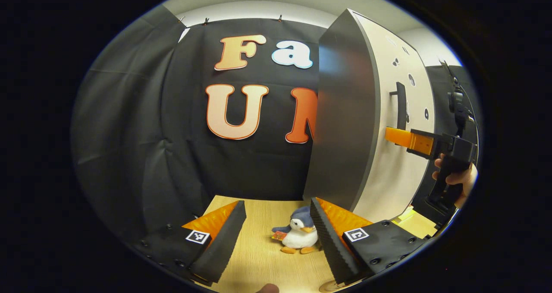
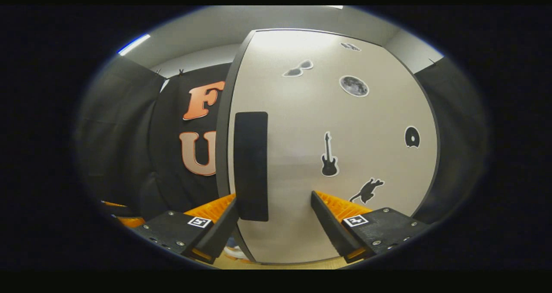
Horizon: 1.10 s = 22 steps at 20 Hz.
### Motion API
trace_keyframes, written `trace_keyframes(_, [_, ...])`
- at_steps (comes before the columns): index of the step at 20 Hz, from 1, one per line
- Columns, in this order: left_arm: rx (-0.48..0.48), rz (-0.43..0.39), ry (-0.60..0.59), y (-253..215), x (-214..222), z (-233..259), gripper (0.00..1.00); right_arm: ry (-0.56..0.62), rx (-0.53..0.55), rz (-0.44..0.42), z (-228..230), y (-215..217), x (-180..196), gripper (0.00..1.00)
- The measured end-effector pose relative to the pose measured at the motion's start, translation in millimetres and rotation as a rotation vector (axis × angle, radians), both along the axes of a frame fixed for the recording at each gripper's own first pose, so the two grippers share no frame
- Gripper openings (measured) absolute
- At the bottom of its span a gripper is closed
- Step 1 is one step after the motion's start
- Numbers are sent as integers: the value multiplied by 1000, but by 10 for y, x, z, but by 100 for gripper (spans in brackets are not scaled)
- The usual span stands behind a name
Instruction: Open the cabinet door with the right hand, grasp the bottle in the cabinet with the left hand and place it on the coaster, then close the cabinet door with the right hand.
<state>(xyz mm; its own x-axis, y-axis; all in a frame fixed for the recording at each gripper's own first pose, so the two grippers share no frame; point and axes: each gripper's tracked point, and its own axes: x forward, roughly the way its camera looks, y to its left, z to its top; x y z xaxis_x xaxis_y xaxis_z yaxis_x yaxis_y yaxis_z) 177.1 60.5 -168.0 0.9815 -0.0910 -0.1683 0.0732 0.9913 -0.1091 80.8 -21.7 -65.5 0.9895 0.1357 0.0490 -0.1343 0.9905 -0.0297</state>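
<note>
Door-opening step — we see the right hand-held gripper (image 2: 274,211) spread wide, just short of the cabinet door (image 2: 336,124) handle (image 2: 251,165); next, straddle it, clench, pull — bottle presumably inside.

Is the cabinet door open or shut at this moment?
Shut. The cabinet door lies flush against the cabinet's side, with no gap. The right gripper is open near the handle.
</note>
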Motion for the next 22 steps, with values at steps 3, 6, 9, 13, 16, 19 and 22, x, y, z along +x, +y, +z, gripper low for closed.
trace_keyframes(3, [17,14,-19,-35,-28,155,98,8,-9,6,-8,-8,9,95])
trace_keyframes(6, [32,30,-51,-165,-170,359,97,26,0,28,-6,0,21,95])
trace_keyframes(9, [43,47,-61,-356,-331,497,99,61,38,61,-10,-44,-109,96])
trace_keyframes(13, [58,92,-57,-597,-590,643,99,35,44,62,148,-390,-646,95])
trace_keyframes(16, [55,115,-60,-829,-779,782,99,39,58,27,223,-810,-1053,95])
trace_keyframes(19, [66,119,-74,-1112,-920,931,97,45,39,-13,256,-1220,-1395,95])
trace_keyframes(22, [73,113,-93,-1384,-1061,1082,97,55,29,-25,280,-1483,-1676,95])
